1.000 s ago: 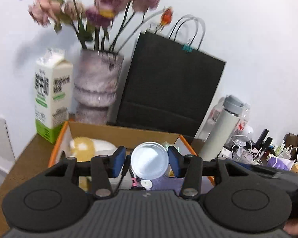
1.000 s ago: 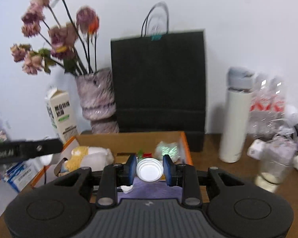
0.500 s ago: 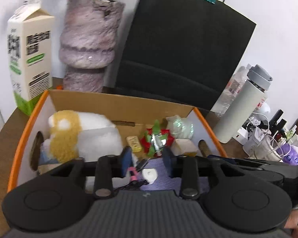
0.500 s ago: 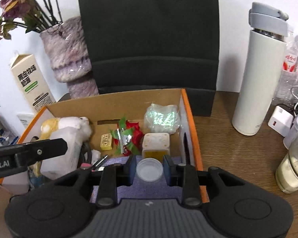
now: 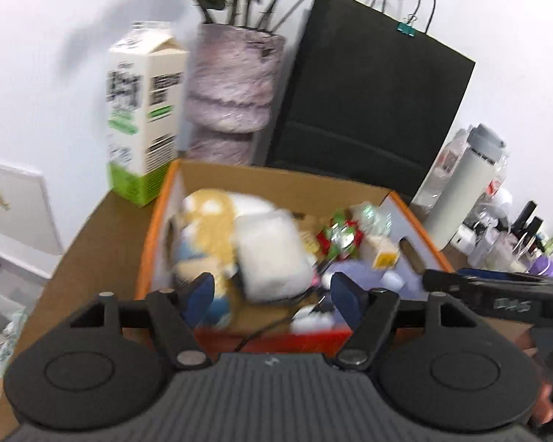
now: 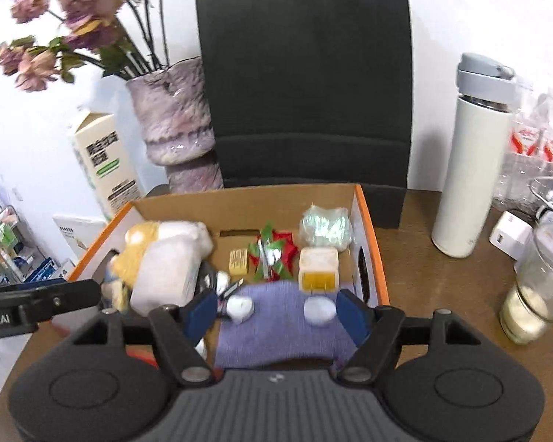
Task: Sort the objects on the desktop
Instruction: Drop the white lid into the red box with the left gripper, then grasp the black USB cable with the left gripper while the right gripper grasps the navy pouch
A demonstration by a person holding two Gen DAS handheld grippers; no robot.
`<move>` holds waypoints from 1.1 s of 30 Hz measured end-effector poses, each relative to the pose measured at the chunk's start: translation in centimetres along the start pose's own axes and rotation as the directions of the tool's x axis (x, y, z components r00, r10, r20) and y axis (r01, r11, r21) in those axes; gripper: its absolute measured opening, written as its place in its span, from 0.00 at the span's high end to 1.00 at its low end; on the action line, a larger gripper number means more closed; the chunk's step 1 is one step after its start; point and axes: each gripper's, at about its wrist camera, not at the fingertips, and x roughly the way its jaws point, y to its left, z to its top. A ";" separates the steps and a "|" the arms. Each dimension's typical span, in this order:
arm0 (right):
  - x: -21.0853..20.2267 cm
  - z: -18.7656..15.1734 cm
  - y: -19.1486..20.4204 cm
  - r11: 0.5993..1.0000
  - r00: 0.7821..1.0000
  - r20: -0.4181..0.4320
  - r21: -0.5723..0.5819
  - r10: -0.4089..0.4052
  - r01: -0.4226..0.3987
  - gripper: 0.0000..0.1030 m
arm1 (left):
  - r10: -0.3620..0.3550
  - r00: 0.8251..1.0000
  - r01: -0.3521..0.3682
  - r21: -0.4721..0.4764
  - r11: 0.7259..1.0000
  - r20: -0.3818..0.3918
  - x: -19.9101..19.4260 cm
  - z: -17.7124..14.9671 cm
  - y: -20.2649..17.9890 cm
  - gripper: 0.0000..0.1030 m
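Note:
An orange-edged cardboard box (image 6: 368, 217) sits on the brown desk and also shows in the left wrist view (image 5: 155, 228). It holds a plush toy (image 6: 143, 235), a white translucent container (image 6: 166, 276), a red-green ornament (image 6: 272, 250), a small jar (image 6: 319, 269) and a purple cloth (image 6: 276, 328). A small white round lid (image 6: 319, 309) lies on the cloth. My right gripper (image 6: 278, 309) is open and empty just above the box's near end, with the lid beside its right finger. My left gripper (image 5: 272, 293) is open and empty over the box's near edge.
Behind the box stand a milk carton (image 5: 143, 118), a purple vase with dried flowers (image 6: 173, 118) and a black paper bag (image 6: 306, 84). A white thermos (image 6: 472, 162), a charger (image 6: 508, 235), a glass jar (image 6: 534, 294) and bottles crowd the right.
Both grippers opened. The right one let go of the small white lid, which now lies on the purple cloth. The left one released the white container into the box and drew back.

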 end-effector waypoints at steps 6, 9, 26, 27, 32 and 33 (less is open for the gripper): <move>-4.2 -4.6 0.3 1.000 0.999 0.046 0.028 0.008 -0.009 0.30 | -0.005 1.000 0.005 -0.065 0.998 0.006 -5.0 -5.1 1.8 0.24; -6.1 -7.4 1.3 0.999 0.997 0.073 0.007 -0.032 0.032 0.29 | 0.024 0.999 -0.022 -0.065 0.998 0.028 -7.6 -7.5 1.7 0.18; -16.4 -24.3 6.9 0.976 0.986 0.149 -0.189 -0.078 0.106 0.15 | 0.068 0.995 -0.075 0.101 0.992 0.071 -17.4 -24.1 -3.0 0.01; -17.0 -24.8 7.2 0.970 0.982 0.170 -0.210 -0.086 0.121 0.15 | 0.061 0.995 -0.070 0.108 0.992 0.081 -17.8 -24.3 -3.3 0.01; -18.9 -26.1 6.9 0.960 0.968 0.236 -0.243 -0.083 0.141 0.14 | 0.055 0.993 -0.068 0.121 0.990 0.109 -18.3 -24.6 -4.6 0.01; -19.1 -26.2 6.7 0.962 0.969 0.236 -0.238 -0.078 0.136 0.14 | 0.057 0.993 -0.070 0.126 0.989 0.106 -18.3 -24.6 -4.9 0.01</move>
